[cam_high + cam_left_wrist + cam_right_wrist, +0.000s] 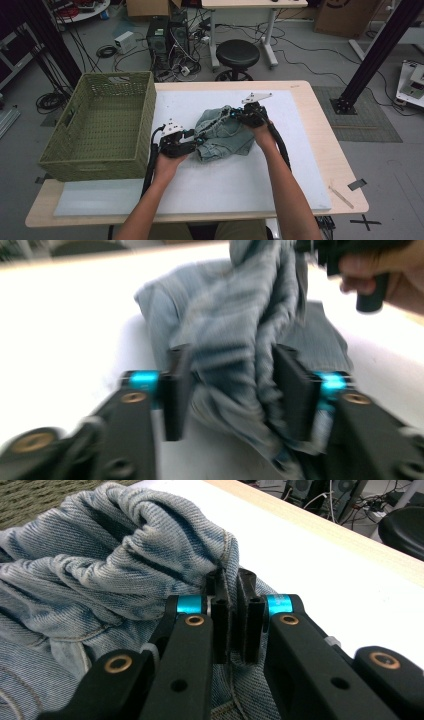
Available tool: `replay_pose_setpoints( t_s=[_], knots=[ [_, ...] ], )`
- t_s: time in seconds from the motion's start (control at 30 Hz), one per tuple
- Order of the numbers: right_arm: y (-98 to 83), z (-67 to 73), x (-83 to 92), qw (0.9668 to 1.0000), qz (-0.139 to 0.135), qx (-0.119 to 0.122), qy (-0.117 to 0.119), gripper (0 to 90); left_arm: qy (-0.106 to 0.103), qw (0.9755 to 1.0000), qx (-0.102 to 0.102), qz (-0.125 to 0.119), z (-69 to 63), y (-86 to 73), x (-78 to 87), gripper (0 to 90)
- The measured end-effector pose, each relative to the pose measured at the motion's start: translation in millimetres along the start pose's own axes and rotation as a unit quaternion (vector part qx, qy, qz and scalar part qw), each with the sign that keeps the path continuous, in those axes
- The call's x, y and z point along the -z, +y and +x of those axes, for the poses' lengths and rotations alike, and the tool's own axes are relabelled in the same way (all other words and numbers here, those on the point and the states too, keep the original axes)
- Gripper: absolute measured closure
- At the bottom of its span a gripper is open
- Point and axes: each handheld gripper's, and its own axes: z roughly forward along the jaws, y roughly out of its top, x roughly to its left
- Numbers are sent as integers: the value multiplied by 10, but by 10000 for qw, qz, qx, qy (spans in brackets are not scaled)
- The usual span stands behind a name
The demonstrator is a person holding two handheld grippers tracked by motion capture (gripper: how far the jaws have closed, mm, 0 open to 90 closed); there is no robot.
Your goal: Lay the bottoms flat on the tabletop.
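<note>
Green wicker basket (100,125) left of white mat (240,185) | denim garment (222,137) bunched mid-mat, betw. both tools | L gripper (192,138) jaws apart, cloth betw. them | R gripper (239,114) clamped on denim fold.

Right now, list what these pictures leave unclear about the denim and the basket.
- Denim garment: its type can't be told in the high view, it is bunched up.
- Left gripper: motion blur in its view hides whether the pads press the cloth.
- Wicker basket: the near wall hides part of its floor, high view.
</note>
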Motion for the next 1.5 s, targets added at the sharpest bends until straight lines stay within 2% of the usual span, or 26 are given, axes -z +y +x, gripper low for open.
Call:
replay_pose_setpoints(
  t_s=[0.13,0.23,0.3,0.37,0.47,0.5,0.53,0.57,0.6,0.63,0.67,0.7,0.77,0.83,0.9,1.07,1.2,1.27,1.37,1.5],
  knots=[
    [-21,24,17,10000,11,14,31,870,-141,9992,-107,-349,-30,112,14,441],
    [-35,36,17,10000,22,26,54,870,-232,9987,-265,-377,-65,194,-47,428],
    [-39,45,17,10000,25,13,72,870,-311,9989,-336,-139,-87,239,-149,397],
    [-38,51,20,10000,28,38,83,870,-322,9983,-483,-40,-118,243,-247,385],
    [-33,61,27,9999,33,44,97,870,-265,9979,-526,260,-142,228,-387,385],
    [-34,61,30,9999,41,48,107,869,-212,9977,-547,333,-143,226,-412,417],
    [-36,64,37,9999,44,42,120,869,-149,9977,-552,375,-142,228,-427,505],
    [-41,62,44,9999,30,55,122,868,-111,9977,-530,396,-139,233,-434,589],
    [-50,67,60,9999,39,6,119,856,-47,9978,-535,394,-138,242,-433,709],
    [-62,63,80,9999,5,-19,122,818,-17,9981,-481,380,-132,251,-435,751],
    [-78,56,111,9999,-46,-82,130,728,0,9984,-419,367,-120,259,-432,767],
    [-100,46,148,9996,-115,-223,164,637,24,9988,-363,342,-103,266,-425,774],
    [-164,27,243,9988,-186,-386,217,591,40,9994,-180,280,-58,267,-417,780],
    [-251,25,362,9983,-335,-437,174,562,54,9996,-75,263,-26,265,-416,780],
    [-346,39,473,9982,-428,-415,107,562,79,9997,-58,236,-21,264,-421,781],
    [-557,108,694,9985,-439,-340,9,568,85,9997,-11,244,-10,266,-434,783],
    [-672,174,807,9985,-450,-298,59,580,106,9996,193,172,37,273,-422,786],
    [-704,189,811,9985,-435,-305,116,583,93,9995,260,165,58,270,-418,786],
    [-738,215,720,9994,-97,-262,188,570,88,9994,312,149,69,268,-417,785],
    [-724,272,550,9999,69,-105,-77,464,72,9993,352,138,77,266,-418,786]
  ],
)
